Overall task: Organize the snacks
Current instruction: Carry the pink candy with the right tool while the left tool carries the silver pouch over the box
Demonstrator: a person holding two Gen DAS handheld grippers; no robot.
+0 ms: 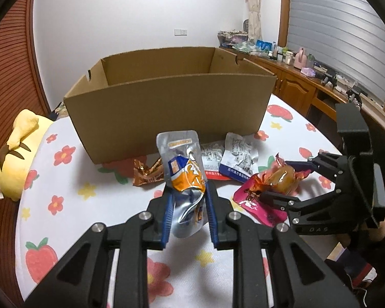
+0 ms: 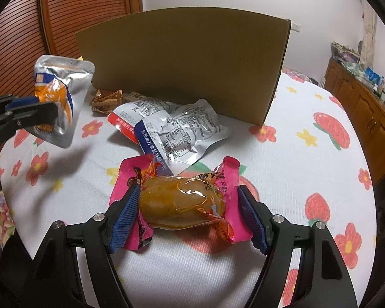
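The left gripper [image 1: 188, 200] is clamped on a silver and orange pouch [image 1: 186, 177], its blue pads pressed against the crumpled middle of the pack, which hangs clear of the tablecloth [image 1: 89, 205] in front of the cardboard box [image 1: 166, 107]. From the right wrist view the same pouch [image 2: 59, 100] is seen off the cloth, to the left of the box [image 2: 187, 66], pinched flat between the two fingers.

The right gripper [image 2: 190, 213] stands wide, its jaws on either side of a pink packet [image 2: 184, 200] with a clear window showing a brownish piece of food. The packet lies on the cloth in front of the box. The left pad touches the packet's pink edge; the right pad sits just beside the other end, and whether it presses there I cannot tell. In the left wrist view that gripper [image 1: 290, 179] is to the right of the box, with the pink packet [image 1: 269, 187] between its fingers.

Just in front of the box lie two white packets: one with a blue band [image 2: 182, 133] and, partly under it, one with a red band [image 2: 131, 118]. A small brown and gold wrapper [image 2: 106, 101] rests against the box's front wall, to their left. The open box stands upright on the flowered cloth. A yellow plush toy [image 1: 18, 151] lies to the left of the box.
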